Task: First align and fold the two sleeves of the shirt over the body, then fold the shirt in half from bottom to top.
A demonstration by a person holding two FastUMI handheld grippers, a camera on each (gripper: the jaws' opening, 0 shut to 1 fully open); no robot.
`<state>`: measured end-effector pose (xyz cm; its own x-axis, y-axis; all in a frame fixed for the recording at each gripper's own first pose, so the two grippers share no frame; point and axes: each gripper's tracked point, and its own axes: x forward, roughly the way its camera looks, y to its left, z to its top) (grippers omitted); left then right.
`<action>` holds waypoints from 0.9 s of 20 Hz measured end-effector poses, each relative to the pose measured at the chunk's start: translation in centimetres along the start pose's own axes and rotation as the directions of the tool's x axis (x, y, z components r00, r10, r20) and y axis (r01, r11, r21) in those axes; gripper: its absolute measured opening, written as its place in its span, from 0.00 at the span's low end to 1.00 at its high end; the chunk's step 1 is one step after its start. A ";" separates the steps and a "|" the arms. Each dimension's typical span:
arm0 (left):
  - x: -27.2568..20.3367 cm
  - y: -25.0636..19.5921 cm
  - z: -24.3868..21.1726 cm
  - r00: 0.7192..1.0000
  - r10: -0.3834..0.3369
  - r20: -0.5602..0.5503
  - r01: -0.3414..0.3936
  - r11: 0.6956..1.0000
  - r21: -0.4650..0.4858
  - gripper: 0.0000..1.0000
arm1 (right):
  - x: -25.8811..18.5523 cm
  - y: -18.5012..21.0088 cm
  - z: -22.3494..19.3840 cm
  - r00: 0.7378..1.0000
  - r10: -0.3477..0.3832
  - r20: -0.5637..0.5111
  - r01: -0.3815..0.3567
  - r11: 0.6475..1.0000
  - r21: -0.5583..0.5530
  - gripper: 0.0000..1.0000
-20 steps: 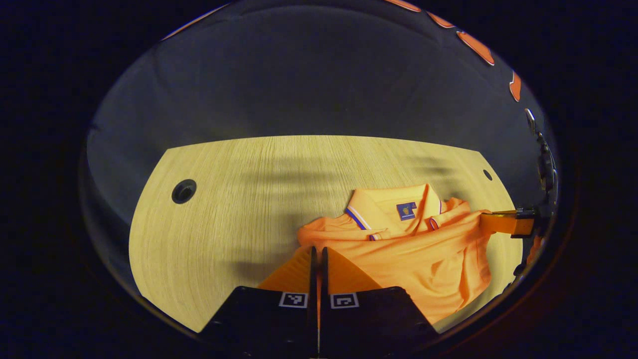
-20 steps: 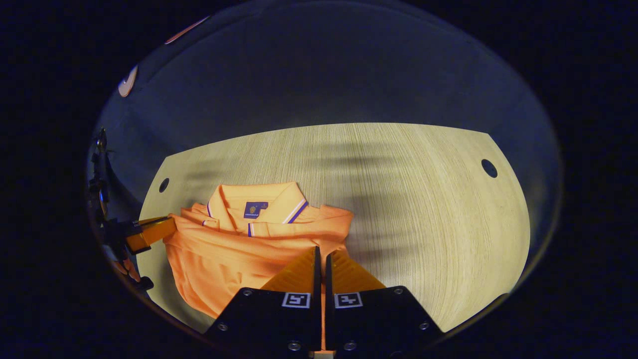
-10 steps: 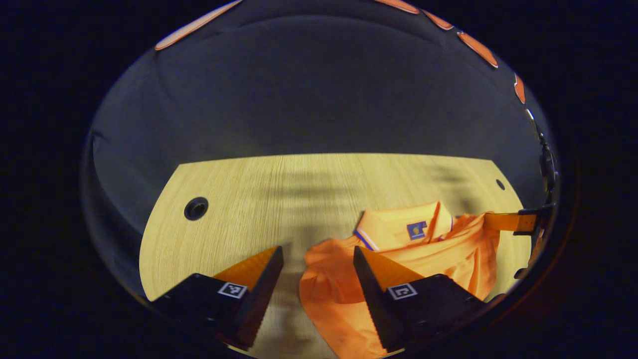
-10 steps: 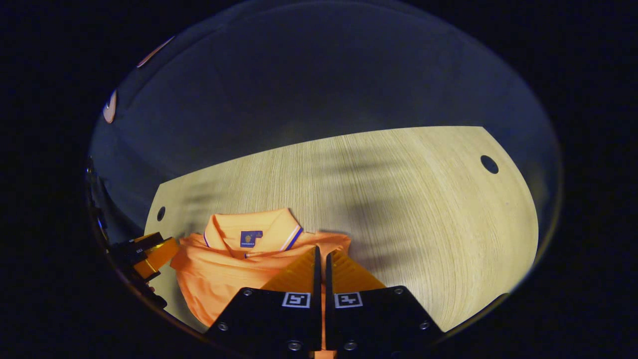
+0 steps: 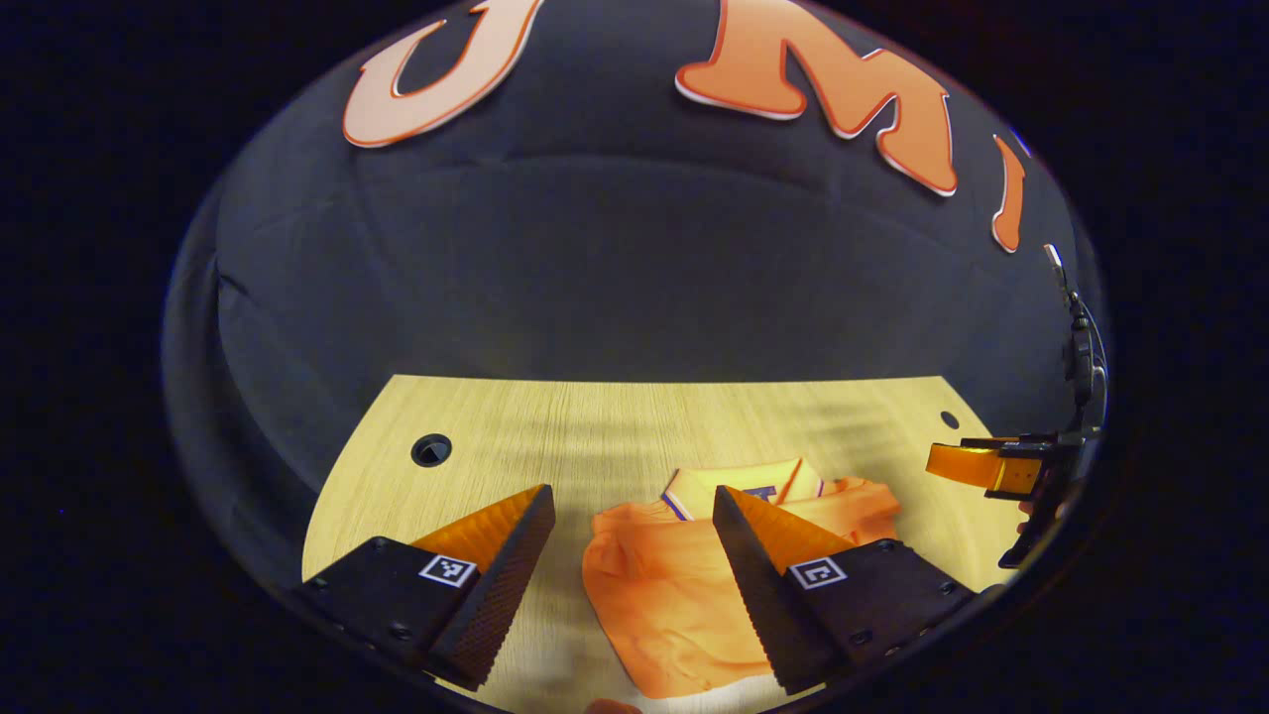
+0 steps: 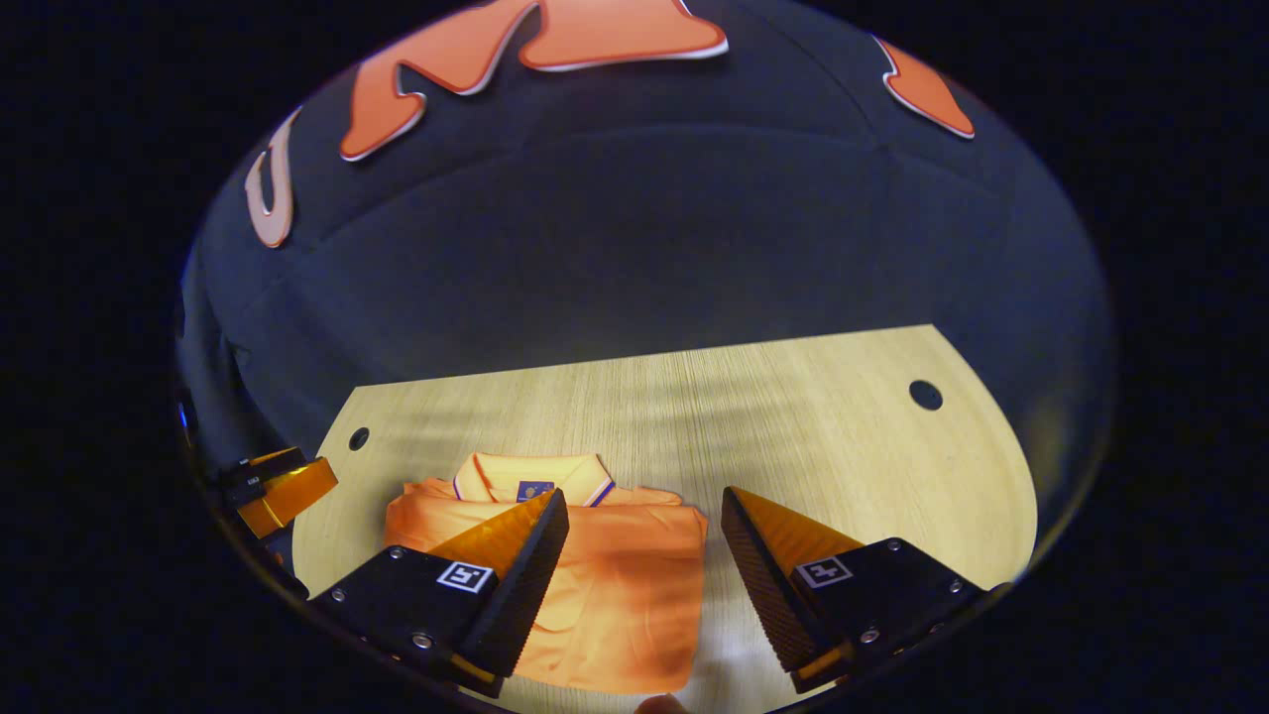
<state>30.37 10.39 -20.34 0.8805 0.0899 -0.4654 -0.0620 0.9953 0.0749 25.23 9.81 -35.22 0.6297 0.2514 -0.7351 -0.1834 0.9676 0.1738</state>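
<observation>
Right gripper view is showing the booth's black cloth wall [image 6: 634, 258] standing behind a light wood-grain table [image 6: 793, 436], and the orange polo shirt [image 6: 615, 575] is lying on that table as a compact folded block, collar at the far end. A second ago both grippers were closed on the fabric; now both are releasing and rising, so the wall is taking up more of each view. The right gripper [image 6: 644, 565] is hanging open above the shirt's right edge, gripping nothing. In the left gripper view, the left gripper [image 5: 634, 575] is likewise hanging open over the shirt [image 5: 674, 605], with nothing between its fingers. My judgement: the bottom-to-top fold is looking complete (the sleeves are no longer showing at the sides), though the left edge is sitting somewhat rumpled. The table is carrying round cable holes [image 6: 926, 395] near its far corners, and its visible surface is otherwise bare.
</observation>
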 end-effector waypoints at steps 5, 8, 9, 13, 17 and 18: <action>-6.7 -1.3 0.3 0.996 0.019 0.093 -0.019 1.000 0.002 0.98 | -6.4 1.2 0.9 0.991 0.016 0.134 -0.002 0.994 -0.105 0.95; -10.5 -2.0 0.4 0.990 0.026 0.137 -0.025 1.000 -0.006 0.98 | -10.0 2.2 0.4 0.983 0.046 0.178 -0.024 0.992 -0.124 0.96; -11.6 -2.2 0.4 0.988 0.030 0.153 -0.029 1.000 -0.007 0.98 | -11.1 2.6 0.5 0.980 0.059 0.189 -0.035 0.991 -0.128 0.95; -15.8 -3.1 -0.6 0.980 0.050 0.194 -0.048 0.999 -0.015 0.98 | -15.7 3.3 -1.0 0.967 0.106 0.231 -0.074 0.987 -0.145 0.95; -20.7 -3.3 -1.3 0.955 0.074 0.288 -0.076 0.997 -0.006 0.98 | -20.1 3.5 -1.5 0.941 0.141 0.306 -0.099 0.984 -0.151 0.95; -21.8 -3.3 -1.8 0.950 0.094 0.298 -0.098 0.995 -0.003 0.98 | -21.2 3.6 -1.7 0.932 0.150 0.328 -0.101 0.982 -0.163 0.95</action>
<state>10.58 5.19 -12.02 0.9706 0.1682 -0.1724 -0.1493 0.9818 0.1174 9.99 7.93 -20.13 0.8075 0.3882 -0.4440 -0.3663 0.9202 0.1382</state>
